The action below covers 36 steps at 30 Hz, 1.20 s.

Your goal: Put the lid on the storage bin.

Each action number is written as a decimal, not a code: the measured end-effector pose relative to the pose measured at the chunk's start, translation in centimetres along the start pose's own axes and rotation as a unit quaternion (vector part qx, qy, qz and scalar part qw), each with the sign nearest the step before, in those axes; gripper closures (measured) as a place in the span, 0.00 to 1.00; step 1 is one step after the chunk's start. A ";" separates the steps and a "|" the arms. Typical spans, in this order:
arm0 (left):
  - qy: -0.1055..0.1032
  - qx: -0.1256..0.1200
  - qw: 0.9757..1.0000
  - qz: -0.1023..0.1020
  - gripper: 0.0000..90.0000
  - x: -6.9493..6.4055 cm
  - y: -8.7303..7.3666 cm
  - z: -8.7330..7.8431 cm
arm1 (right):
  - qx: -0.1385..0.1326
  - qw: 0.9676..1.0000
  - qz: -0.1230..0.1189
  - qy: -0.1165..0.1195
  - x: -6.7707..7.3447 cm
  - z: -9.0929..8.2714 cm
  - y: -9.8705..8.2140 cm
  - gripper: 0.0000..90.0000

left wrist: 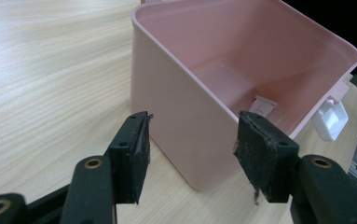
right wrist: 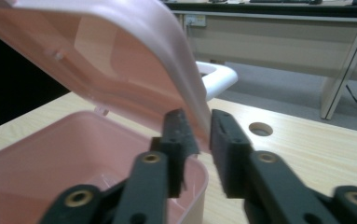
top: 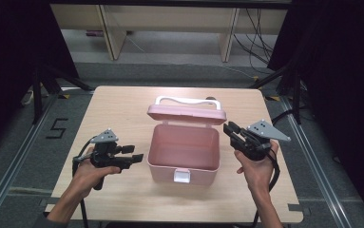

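Right gripper view has my right gripper (right wrist: 195, 140) straddling the raised lid (right wrist: 134, 60) of the pink box (top: 183, 147) mid-table, pads barely parted. If I let go, it could drop shut. My left gripper (left wrist: 192, 149) stands open, empty, beside the box's corner.

box (top: 183, 154): pale pink, plain inside and out | lid (top: 186, 114): same pink | handle (top: 187, 101): white | latch (top: 182, 176): white | table (top: 122, 114): light wood with fine grain | left gripper (top: 133, 154): black, grey top plate | right gripper (top: 230, 129): black, grey top plate | floor (top: 18, 142): dark grey
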<state>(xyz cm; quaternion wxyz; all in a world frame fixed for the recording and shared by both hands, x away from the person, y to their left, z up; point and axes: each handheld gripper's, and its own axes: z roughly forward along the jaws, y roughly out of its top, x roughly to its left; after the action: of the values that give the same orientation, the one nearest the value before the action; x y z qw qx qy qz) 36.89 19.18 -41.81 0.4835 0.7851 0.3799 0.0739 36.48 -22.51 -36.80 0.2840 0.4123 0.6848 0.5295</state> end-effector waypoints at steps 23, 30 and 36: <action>0.000 0.005 1.000 0.006 0.47 0.1 -0.2 0.1 | -0.004 1.000 -0.013 0.015 -0.3 1.7 2.6 0.66; -0.002 0.007 1.000 0.006 0.47 0.1 -0.2 0.1 | 0.001 0.999 -0.035 0.023 0.2 1.4 2.6 0.78; 0.000 0.006 1.000 0.005 0.47 0.1 -0.3 0.2 | -0.001 0.999 -0.027 0.020 0.4 0.6 2.0 0.84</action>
<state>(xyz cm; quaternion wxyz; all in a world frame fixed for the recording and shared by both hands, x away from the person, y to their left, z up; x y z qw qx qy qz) 36.86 19.18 -42.13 0.4786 0.7901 0.3759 0.0739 37.31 -21.64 -35.00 0.2848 0.3827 0.7005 0.5307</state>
